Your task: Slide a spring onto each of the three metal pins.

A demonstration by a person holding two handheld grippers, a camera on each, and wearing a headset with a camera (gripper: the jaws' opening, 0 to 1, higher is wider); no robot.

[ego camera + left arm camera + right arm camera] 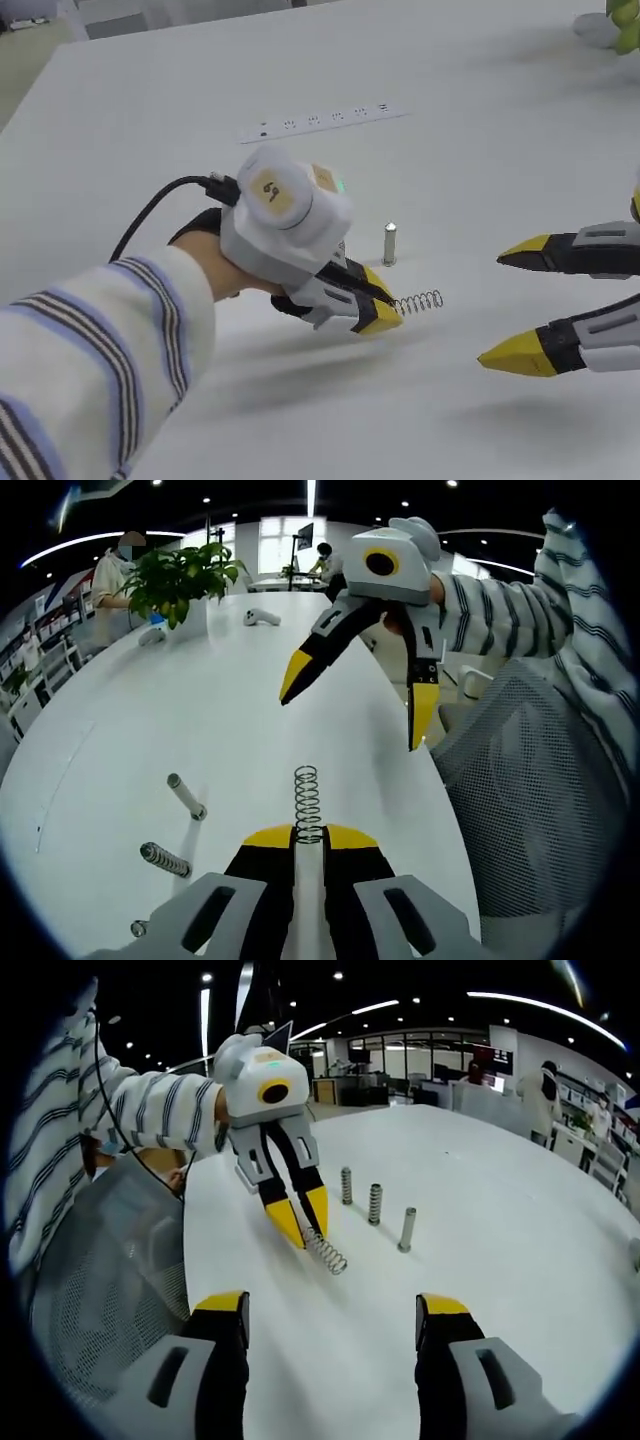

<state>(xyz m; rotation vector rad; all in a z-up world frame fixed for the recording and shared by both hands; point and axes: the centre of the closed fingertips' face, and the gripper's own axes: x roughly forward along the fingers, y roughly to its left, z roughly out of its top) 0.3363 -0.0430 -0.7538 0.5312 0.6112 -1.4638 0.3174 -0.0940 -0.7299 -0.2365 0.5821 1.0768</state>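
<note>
My left gripper [385, 312] is shut on one end of a small steel spring [420, 301], which sticks out level from its yellow tips just above the white table. In the left gripper view the spring [308, 802] points away from the closed jaws. A bare metal pin [390, 243] stands upright just beyond the spring. The right gripper view shows that bare pin [407, 1229] beside two pins wearing springs [375, 1203] [346, 1185]. My right gripper [492, 307] hangs open at the right, facing the spring, with nothing between its fingers.
A white power strip [325, 120] lies farther back on the table [480, 150]. A potted plant [185, 575] stands at the far end. A mesh chair [520, 780] sits beside the table edge. People are in the background of the room.
</note>
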